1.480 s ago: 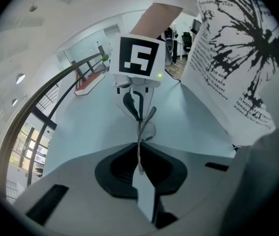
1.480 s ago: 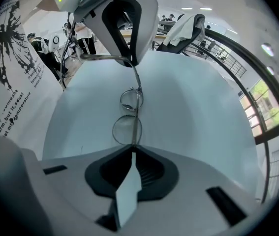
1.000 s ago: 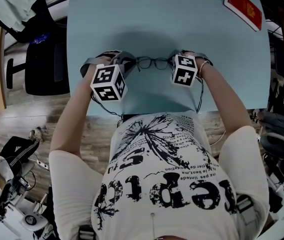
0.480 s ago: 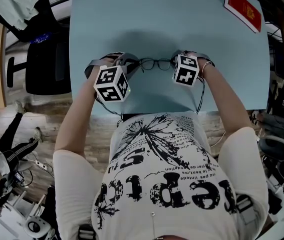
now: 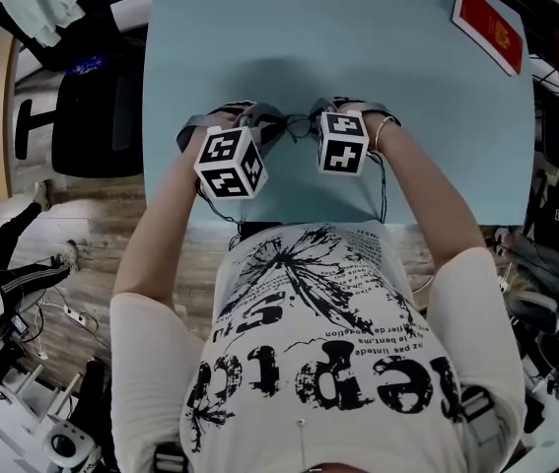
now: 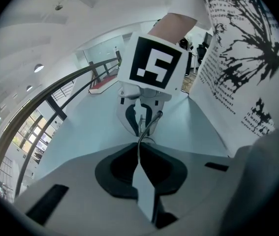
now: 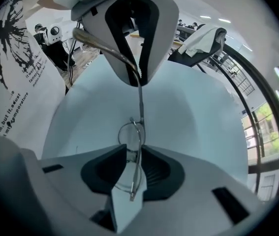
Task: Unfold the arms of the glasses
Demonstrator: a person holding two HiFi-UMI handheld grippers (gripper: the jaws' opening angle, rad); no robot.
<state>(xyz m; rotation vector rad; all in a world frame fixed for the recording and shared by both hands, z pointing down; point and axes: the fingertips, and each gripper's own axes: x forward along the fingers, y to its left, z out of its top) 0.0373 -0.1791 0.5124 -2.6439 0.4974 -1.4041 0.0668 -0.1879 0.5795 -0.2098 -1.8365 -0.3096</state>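
The thin dark-rimmed glasses (image 5: 299, 123) hang over the light blue table (image 5: 358, 37), mostly hidden between the two marker cubes. In the left gripper view my left gripper (image 6: 140, 163) is shut on a thin wire arm of the glasses (image 6: 139, 142), and the right gripper (image 6: 141, 124) faces it. My right gripper (image 7: 132, 163) has its jaws opening. One lens and the rim of the glasses (image 7: 129, 136) lie loosely between them, and the frame's end reaches back past the pads. The left gripper (image 7: 137, 77) holds the far arm.
A red booklet (image 5: 491, 26) lies at the table's far right corner. A dark chair (image 5: 92, 116) with clothes on it stands left of the table. Both grippers hover near the table's front edge, close to the person's printed shirt (image 5: 328, 294).
My right gripper has moved left toward the left gripper, so the cubes now stand close together and hide most of the glasses. The left gripper has stayed in place.
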